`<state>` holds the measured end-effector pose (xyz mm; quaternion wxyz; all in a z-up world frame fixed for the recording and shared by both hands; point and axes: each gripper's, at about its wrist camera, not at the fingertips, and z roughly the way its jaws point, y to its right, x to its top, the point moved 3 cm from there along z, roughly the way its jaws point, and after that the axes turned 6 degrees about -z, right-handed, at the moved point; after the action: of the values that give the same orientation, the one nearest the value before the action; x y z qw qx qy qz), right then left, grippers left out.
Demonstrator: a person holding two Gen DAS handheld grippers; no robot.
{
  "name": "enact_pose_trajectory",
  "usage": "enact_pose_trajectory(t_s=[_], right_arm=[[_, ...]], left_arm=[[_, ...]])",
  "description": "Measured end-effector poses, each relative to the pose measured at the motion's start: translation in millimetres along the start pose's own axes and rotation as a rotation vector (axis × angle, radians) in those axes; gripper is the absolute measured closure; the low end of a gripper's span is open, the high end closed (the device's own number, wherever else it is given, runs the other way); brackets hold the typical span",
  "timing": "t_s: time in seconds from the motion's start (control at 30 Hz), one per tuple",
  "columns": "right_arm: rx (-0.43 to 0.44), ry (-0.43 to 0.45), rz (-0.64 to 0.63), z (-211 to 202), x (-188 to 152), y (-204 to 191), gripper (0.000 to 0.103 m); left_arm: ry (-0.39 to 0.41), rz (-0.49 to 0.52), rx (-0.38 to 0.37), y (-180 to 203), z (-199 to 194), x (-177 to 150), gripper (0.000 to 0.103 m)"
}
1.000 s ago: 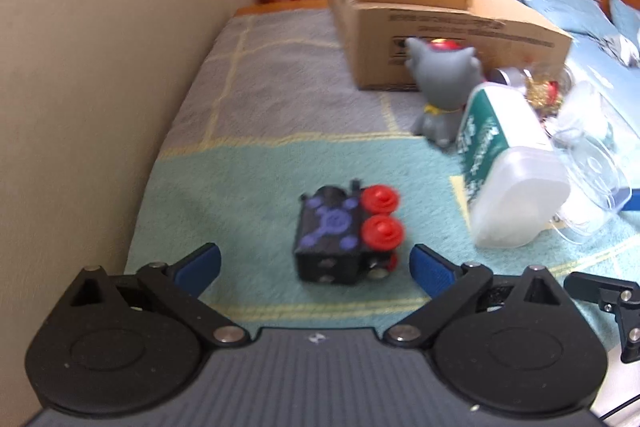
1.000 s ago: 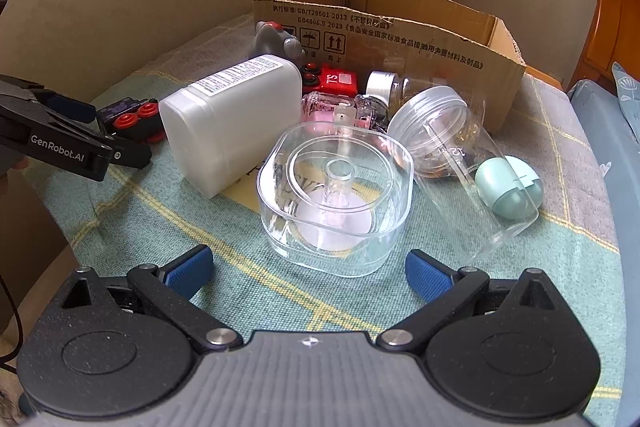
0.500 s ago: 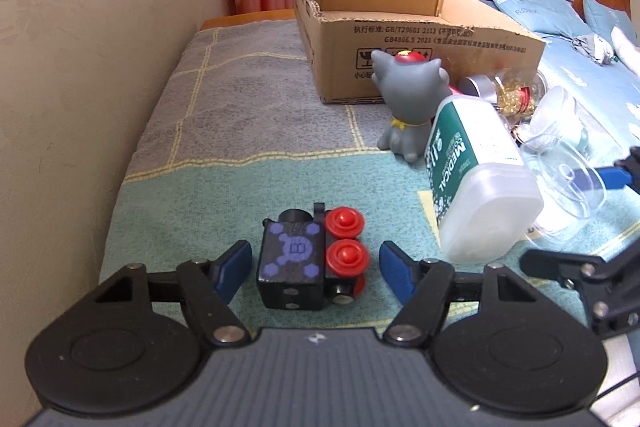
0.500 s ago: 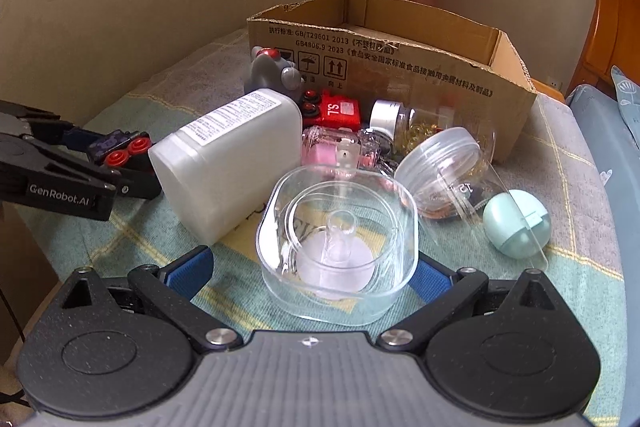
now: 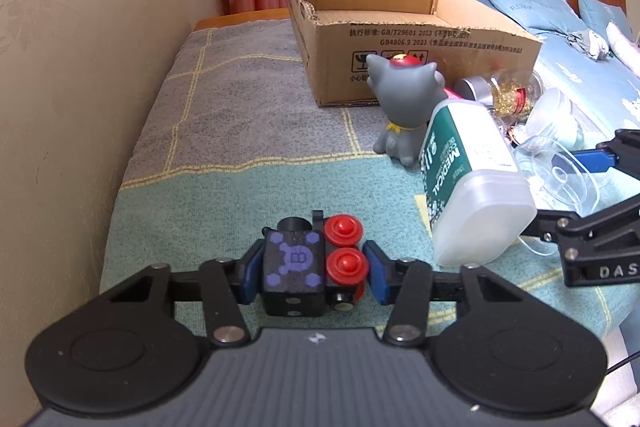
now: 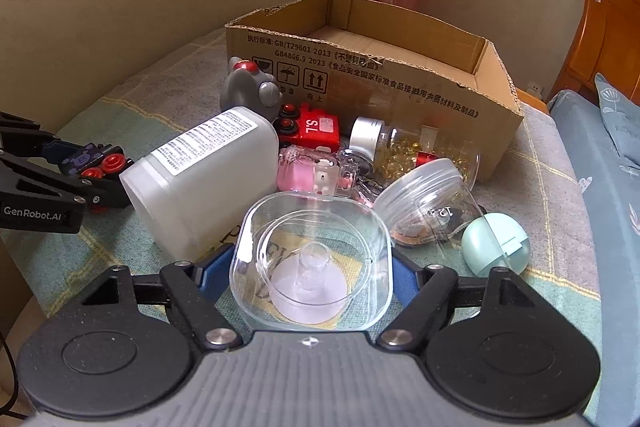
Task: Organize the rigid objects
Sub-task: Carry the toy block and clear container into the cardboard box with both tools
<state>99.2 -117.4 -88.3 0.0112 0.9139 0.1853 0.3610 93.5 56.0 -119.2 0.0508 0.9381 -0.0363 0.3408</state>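
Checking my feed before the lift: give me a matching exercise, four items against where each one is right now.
Items:
1. black toy train
2. clear square container
3. grey cat figurine
4. mint egg-shaped case

Places:
A. standing in front of the cardboard box
B. between the fingers of the left gripper
C. lying on the blanket beside a tipped clear jar
D. between the fingers of the right gripper

Pairs: 1-B, 2-D, 3-A, 4-C
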Motion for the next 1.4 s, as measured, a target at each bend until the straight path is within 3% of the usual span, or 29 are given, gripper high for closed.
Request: enact_pose_trajectory(t_s=[0.27, 0.53, 0.7, 1.07, 1.4], right_arm=[[0.048, -0.006, 0.008, -12, -4, 0, 0.022], [0.093, 0.036, -0.013, -52, -1, 7, 0.022], [0.133, 0.075, -0.016, -66, 18, 18, 0.022], [0.104, 0.113, 0.025, -67, 43, 63, 0.022], [0.059, 0.148, 0.042, -51, 84, 109, 0.022]], left_arm=[[0.001, 0.007, -0.006, 2, -11, 1, 0.054], [0.062, 0.03, -0.002, 8, -42, 21, 0.054], [0.109, 0.045, -0.02, 19, -51, 49, 0.054], [0.158, 0.106, -0.056, 47, -37, 117, 0.054], [0.141, 0.139, -0.053, 61, 13, 198, 0.054]])
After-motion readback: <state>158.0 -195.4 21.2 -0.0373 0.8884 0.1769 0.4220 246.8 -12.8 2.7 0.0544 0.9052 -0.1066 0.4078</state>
